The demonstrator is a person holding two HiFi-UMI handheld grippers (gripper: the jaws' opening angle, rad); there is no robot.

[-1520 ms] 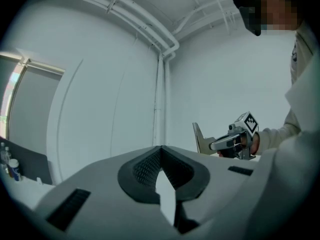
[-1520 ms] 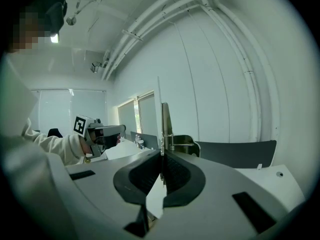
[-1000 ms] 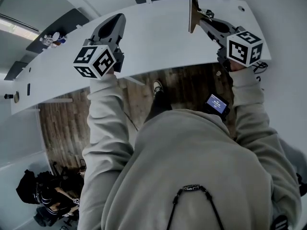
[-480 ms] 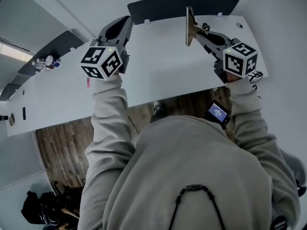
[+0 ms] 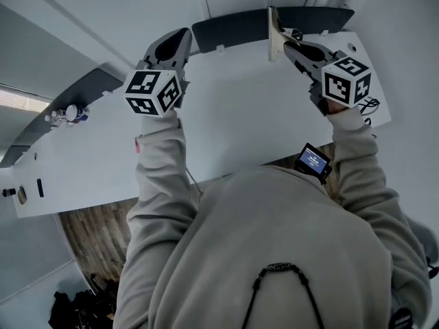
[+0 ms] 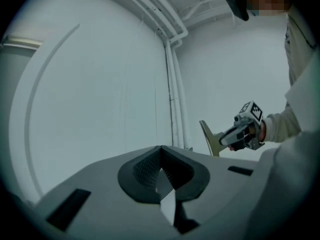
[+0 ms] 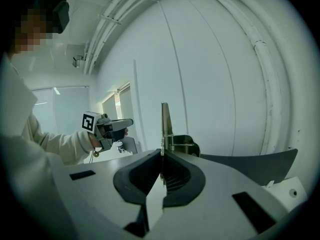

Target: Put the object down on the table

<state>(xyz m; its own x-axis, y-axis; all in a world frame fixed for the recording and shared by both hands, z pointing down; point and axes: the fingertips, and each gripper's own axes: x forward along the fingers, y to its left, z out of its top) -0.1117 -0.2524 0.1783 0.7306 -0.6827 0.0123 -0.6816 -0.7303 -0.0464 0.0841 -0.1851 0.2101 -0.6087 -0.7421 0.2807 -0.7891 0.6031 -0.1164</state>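
A thin tan board [image 5: 272,33] stands on edge above the far part of the white table [image 5: 233,122], with my right gripper [image 5: 287,44] shut on its lower end. In the right gripper view the board [image 7: 165,120] shows edge-on between the jaws of the right gripper [image 7: 161,154], and a metal fitting [image 7: 181,144] sits on its far side. My left gripper [image 5: 180,38] is held level over the table's far left part. Its jaws meet with nothing between them in the left gripper view [image 6: 161,151]. From there the board [image 6: 211,139] appears at the right.
A dark grey panel [image 5: 233,27] runs along the table's far edge against a white wall. Small bottles [image 5: 67,114] stand at the far left of the table. A cable [image 5: 369,105] lies near the right edge. A small lit screen [image 5: 313,160] hangs below the right forearm.
Both grippers have moved forward over the table toward the wall, the right one carrying the board. The table now fills more of the head view and less floor shows.
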